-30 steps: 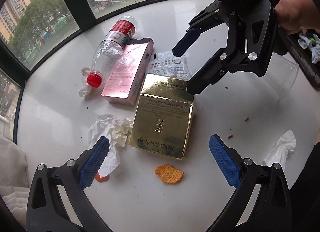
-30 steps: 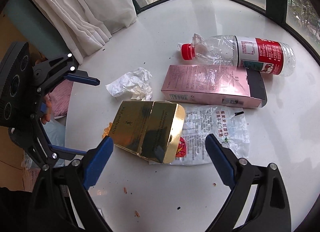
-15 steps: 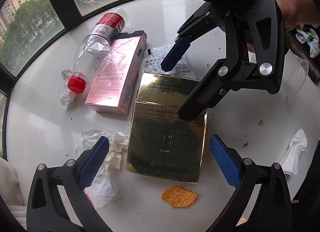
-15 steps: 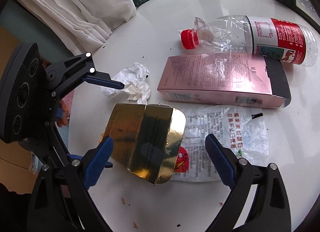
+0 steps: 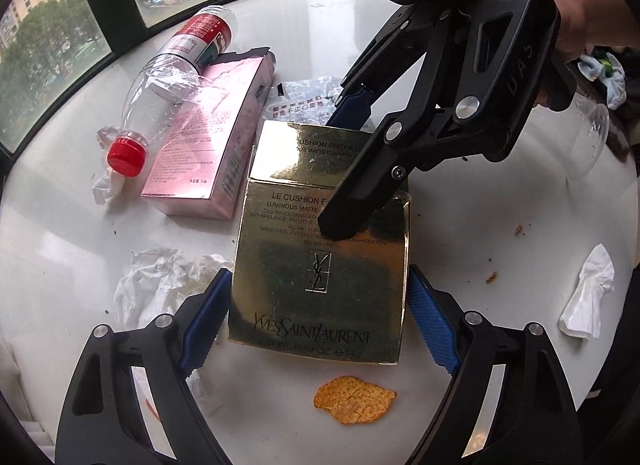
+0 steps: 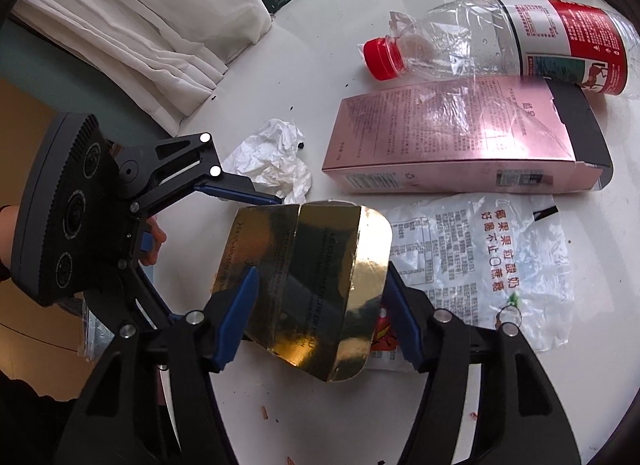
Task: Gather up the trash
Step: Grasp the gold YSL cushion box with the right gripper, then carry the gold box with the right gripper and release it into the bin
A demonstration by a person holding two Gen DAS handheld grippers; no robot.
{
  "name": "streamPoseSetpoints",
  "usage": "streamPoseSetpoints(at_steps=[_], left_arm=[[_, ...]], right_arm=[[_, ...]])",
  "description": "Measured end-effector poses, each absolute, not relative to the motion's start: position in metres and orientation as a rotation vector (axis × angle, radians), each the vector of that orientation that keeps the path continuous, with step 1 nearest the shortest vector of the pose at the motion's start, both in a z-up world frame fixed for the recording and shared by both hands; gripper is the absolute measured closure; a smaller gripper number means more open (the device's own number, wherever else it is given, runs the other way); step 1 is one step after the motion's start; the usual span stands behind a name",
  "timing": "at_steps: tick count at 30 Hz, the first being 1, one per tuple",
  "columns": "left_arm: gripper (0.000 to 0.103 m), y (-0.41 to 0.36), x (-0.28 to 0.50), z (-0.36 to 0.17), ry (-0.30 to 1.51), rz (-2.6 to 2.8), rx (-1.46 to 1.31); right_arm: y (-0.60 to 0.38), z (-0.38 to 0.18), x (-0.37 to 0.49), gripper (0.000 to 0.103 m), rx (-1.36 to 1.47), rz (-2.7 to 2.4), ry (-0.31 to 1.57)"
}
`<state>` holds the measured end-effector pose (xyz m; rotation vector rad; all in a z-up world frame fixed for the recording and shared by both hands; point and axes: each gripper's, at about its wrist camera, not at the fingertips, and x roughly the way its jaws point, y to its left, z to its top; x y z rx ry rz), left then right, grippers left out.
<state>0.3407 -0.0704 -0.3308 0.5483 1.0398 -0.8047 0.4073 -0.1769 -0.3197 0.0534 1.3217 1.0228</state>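
Observation:
A flattened gold YSL box (image 5: 320,265) lies on the white round table (image 5: 60,233). My left gripper (image 5: 318,321) has closed in from the near end, its blue pads against the box's two sides. My right gripper (image 6: 320,305) has closed in on the box (image 6: 316,273) from the far end, pads touching its edges. The right gripper also shows in the left wrist view (image 5: 356,169), over the box's top.
A pink carton (image 5: 208,161), a crushed clear bottle with red cap (image 5: 168,89), a printed plastic wrapper (image 6: 492,265), crumpled tissues (image 5: 156,285) (image 5: 588,297) and an orange chip (image 5: 354,405) lie around. A window runs along the far edge, a curtain to one side.
Both grippers have moved in toward the gold box and narrowed from wide open until their pads meet its edges.

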Motion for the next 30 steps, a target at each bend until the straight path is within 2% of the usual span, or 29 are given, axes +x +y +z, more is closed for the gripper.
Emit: streamPoseSetpoints(at_steps=[4, 7, 21, 30], left_arm=[[0.021, -0.070, 0.343, -0.328, 1.036, -0.801, 0.549], [0.021, -0.069, 0.342, -0.319, 1.032, -0.794, 0.544], [0.021, -0.058, 0.308, -0.251, 0.973, -0.728, 0.547], [0.021, -0.037, 0.243, -0.211, 0.965, -0.654, 0.547]], right_arm=[[-0.175, -0.310, 0.407, 0.064, 0.073, 1.047, 1.318], [-0.172, -0.298, 0.406, 0.067, 0.078, 1.052, 1.299], [-0.158, -0.237, 0.374, 0.068, 0.049, 1.073, 1.224], [-0.129, -0.208, 0.324, 0.068, 0.025, 1.143, 1.208]])
